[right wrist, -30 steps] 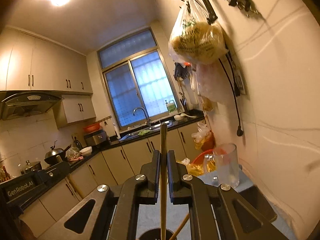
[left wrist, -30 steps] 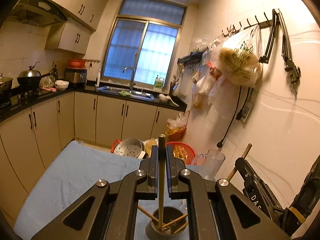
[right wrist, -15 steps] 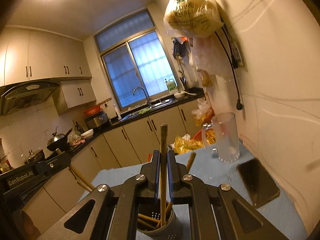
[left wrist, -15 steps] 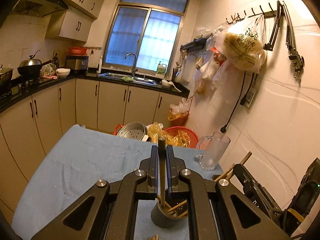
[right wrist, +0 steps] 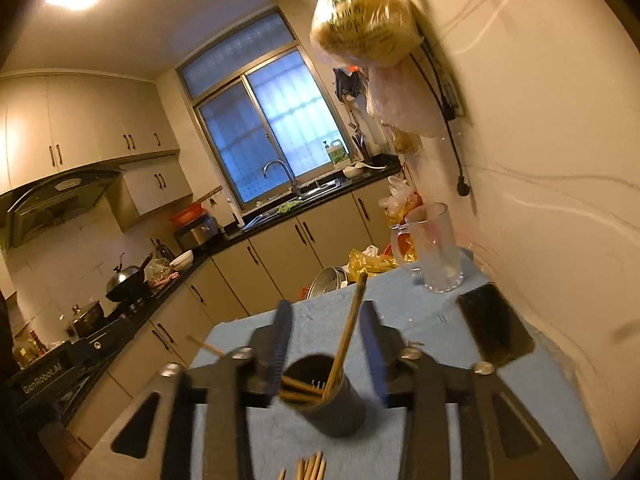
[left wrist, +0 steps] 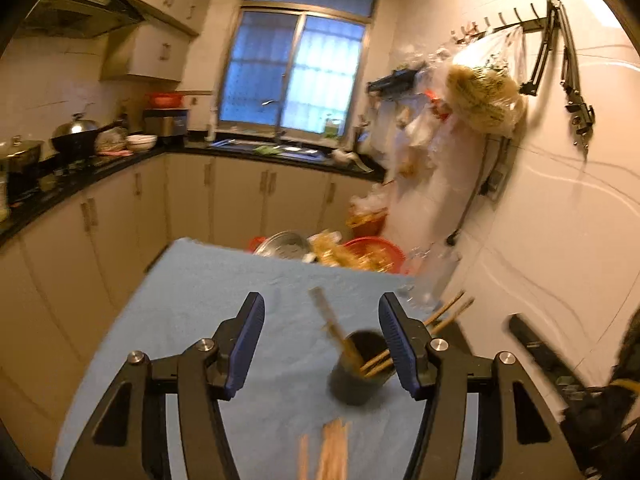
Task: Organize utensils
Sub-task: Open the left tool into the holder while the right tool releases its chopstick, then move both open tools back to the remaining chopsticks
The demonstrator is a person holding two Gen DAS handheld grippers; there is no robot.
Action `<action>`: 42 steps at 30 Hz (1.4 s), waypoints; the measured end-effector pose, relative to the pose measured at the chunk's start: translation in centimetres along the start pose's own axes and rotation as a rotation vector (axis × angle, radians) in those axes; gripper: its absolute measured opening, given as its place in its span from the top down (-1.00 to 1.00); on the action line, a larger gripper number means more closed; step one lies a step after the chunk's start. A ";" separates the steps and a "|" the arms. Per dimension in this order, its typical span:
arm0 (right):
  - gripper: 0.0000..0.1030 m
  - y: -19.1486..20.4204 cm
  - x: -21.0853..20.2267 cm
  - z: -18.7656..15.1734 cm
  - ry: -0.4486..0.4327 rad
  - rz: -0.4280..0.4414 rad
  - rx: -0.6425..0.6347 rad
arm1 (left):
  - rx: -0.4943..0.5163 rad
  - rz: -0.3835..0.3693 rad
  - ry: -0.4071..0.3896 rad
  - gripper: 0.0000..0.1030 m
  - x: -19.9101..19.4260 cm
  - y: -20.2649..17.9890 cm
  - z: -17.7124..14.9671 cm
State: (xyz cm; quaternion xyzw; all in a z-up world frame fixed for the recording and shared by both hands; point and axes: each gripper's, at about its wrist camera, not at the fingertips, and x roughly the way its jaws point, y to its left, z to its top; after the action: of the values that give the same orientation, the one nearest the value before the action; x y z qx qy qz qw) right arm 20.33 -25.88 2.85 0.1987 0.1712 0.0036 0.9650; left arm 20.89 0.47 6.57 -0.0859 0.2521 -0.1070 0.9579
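Note:
A dark round holder (left wrist: 357,368) stands on the blue table cloth (left wrist: 208,292) with several wooden chopsticks (left wrist: 338,330) leaning in it. It also shows in the right wrist view (right wrist: 320,394), with a chopstick (right wrist: 348,330) standing in it. My left gripper (left wrist: 322,344) is open and empty, with the holder just inside its right finger. My right gripper (right wrist: 328,346) is open and empty, its fingers either side of the holder. More chopsticks (left wrist: 330,452) lie loose on the cloth in front of the holder, also in the right wrist view (right wrist: 310,466).
A glass mug (right wrist: 434,250) stands at the far right of the table by the wall. A dark phone (right wrist: 494,330) lies on the cloth near it. A steel pot (left wrist: 282,244) and a red basket (left wrist: 372,252) sit beyond the table's far edge.
Both grippers have opened and let go of their chopsticks, which now stand in the holder. Both views have tipped down and pulled back a little.

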 end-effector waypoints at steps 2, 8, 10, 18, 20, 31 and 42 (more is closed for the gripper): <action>-0.18 0.5 -3.3 -0.9 -0.012 0.026 -0.020 | -0.015 0.026 0.046 -0.18 -2.0 1.4 -1.4; -0.29 2.5 -8.7 -5.5 0.074 0.057 -0.143 | -0.048 0.080 0.189 -0.21 -5.2 5.1 -7.6; -0.29 2.8 -9.3 -7.4 0.132 0.072 -0.159 | -0.043 0.090 0.227 -0.22 -5.3 5.2 -9.1; -0.23 2.4 -8.8 -11.1 0.323 0.082 -0.126 | -0.040 0.078 0.311 -0.22 -6.0 5.3 -12.5; -0.19 2.5 -9.0 -11.2 0.330 0.079 -0.130 | -0.034 0.079 0.319 -0.22 -6.2 5.3 -12.8; 0.12 4.4 -4.7 -12.2 0.468 0.095 -0.205 | -0.083 0.065 0.373 -0.22 -3.9 6.6 -13.3; 0.26 5.3 5.1 -13.9 0.653 0.052 -0.261 | -0.125 0.078 0.449 -0.21 1.2 8.7 -14.4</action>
State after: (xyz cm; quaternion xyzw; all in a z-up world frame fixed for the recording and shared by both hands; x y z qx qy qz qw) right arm 20.86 -15.33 -8.75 0.0661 0.4639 0.1132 0.8762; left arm 16.10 6.99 -8.20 -0.1092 0.4681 -0.0707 0.8740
